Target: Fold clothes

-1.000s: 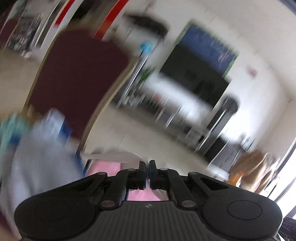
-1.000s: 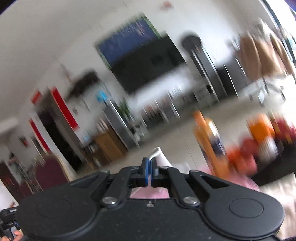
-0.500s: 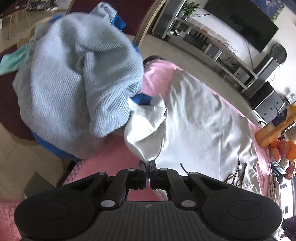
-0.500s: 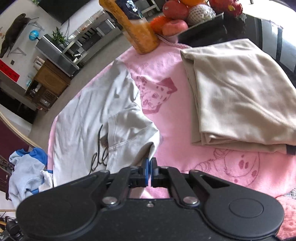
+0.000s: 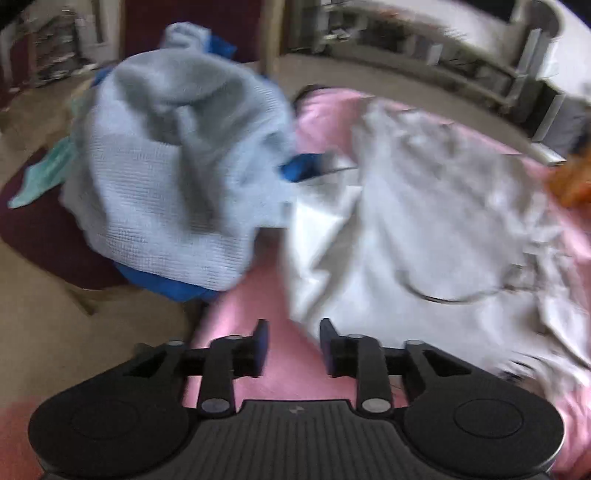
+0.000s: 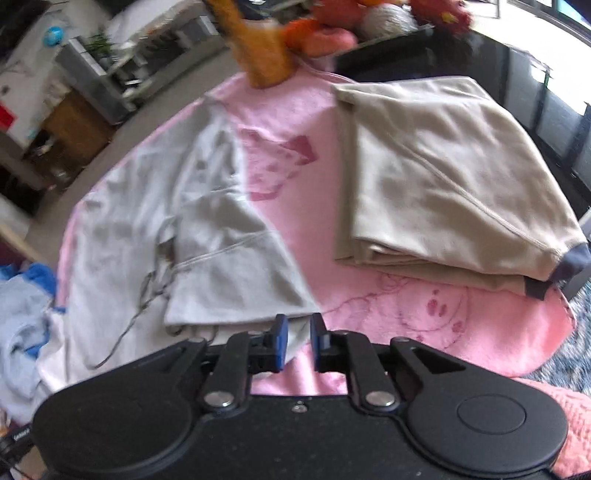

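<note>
A pale grey shirt [image 5: 424, 221] [image 6: 147, 221] lies on the pink blanket [image 5: 258, 295] [image 6: 406, 314], its near part doubled over the rest. My left gripper [image 5: 294, 343] hovers low at the shirt's near left edge. Its jaws are opening, with only pink blanket showing between them. My right gripper [image 6: 298, 343] sits at the folded flap's near corner. Its jaws are also opening, and a bit of grey cloth lies loose in the gap. A folded beige garment [image 6: 443, 184] rests to the right.
A heap of light blue knitwear [image 5: 177, 166] over blue cloth sits on a dark red chair at the left. An orange bottle [image 6: 258, 48] and fruit [image 6: 332, 29] stand at the blanket's far end. A dark table top [image 6: 535, 92] shows at the right.
Both grippers came down from facing the room to the blanket, shut on the shirt's edge. Now both have parted their jaws and the cloth lies released.
</note>
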Demonstrator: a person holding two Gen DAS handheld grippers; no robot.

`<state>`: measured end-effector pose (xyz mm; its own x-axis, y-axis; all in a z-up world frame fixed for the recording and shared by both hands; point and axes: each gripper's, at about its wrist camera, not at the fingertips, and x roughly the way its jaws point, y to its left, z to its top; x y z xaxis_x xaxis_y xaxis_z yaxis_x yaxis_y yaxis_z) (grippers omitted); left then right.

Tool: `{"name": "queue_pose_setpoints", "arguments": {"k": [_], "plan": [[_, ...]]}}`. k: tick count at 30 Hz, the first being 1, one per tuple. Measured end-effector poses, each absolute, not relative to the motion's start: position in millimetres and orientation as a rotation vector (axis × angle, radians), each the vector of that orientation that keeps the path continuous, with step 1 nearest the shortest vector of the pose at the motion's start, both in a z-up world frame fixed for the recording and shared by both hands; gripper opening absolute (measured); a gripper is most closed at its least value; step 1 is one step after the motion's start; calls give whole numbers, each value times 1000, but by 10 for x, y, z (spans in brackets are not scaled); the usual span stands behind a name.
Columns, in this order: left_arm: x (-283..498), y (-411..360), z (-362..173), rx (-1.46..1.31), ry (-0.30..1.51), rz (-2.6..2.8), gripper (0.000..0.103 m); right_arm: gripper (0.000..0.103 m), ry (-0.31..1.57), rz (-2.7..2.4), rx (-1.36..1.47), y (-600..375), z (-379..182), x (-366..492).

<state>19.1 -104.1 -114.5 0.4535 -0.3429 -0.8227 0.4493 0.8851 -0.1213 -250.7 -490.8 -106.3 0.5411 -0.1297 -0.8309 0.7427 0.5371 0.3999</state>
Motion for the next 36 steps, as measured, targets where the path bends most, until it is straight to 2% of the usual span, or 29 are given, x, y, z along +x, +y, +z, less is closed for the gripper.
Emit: {"name": "queue_pose_setpoints", "arguments": {"k": [1, 2, 8, 16, 18, 19, 20, 23, 25, 26, 27, 33, 36], "plan": [[113, -1072, -1159, 123, 1000, -542, 34, 27, 840, -539, 857, -4851, -1068, -2490], [32, -1120, -1188, 134, 1016, -590, 34, 29, 840, -476, 867, -4790, -1077, -2469], [-338, -1552, -1376, 294, 1013, -745, 36, 29, 933, -260, 812, -4321, -1277, -2175], [-327, -1937, -1642, 392, 1034, -749, 34, 29, 973, -224, 736, -4162, -1380, -2026], [-299, -2008, -1703, 412, 1042, -737, 29, 29, 968, -236, 743, -4203, -1412, -2019], [-288, -2038, -1736, 423, 1048, -734, 26, 29, 971, -241, 740, -4214, -1432, -2013], [-283, -2062, -1757, 430, 1049, -732, 18, 29, 975, -246, 735, -4224, -1453, -2007], [-282, -2124, -1784, 446, 1039, -728, 9, 28, 990, -254, 676, -4165, -1521, -1926], [-289, -2141, -1780, 457, 1037, -721, 8, 22, 994, -278, 590, -4096, -1513, -1874], [-292, -2144, -1773, 463, 1038, -717, 8, 10, 1002, -296, 532, -4050, -1509, -1854], [-302, -2135, -1750, 470, 1035, -716, 7, 4, 1009, -314, 474, -3998, -1502, -1840], [-429, -2009, -1494, 479, 1027, -759, 7, 3, 1006, -290, 417, -3881, -1205, -1920], [-438, -2026, -1633, 510, 1085, -756, 7, 3, 1067, -282, 405, -3858, -1208, -1876]]}}
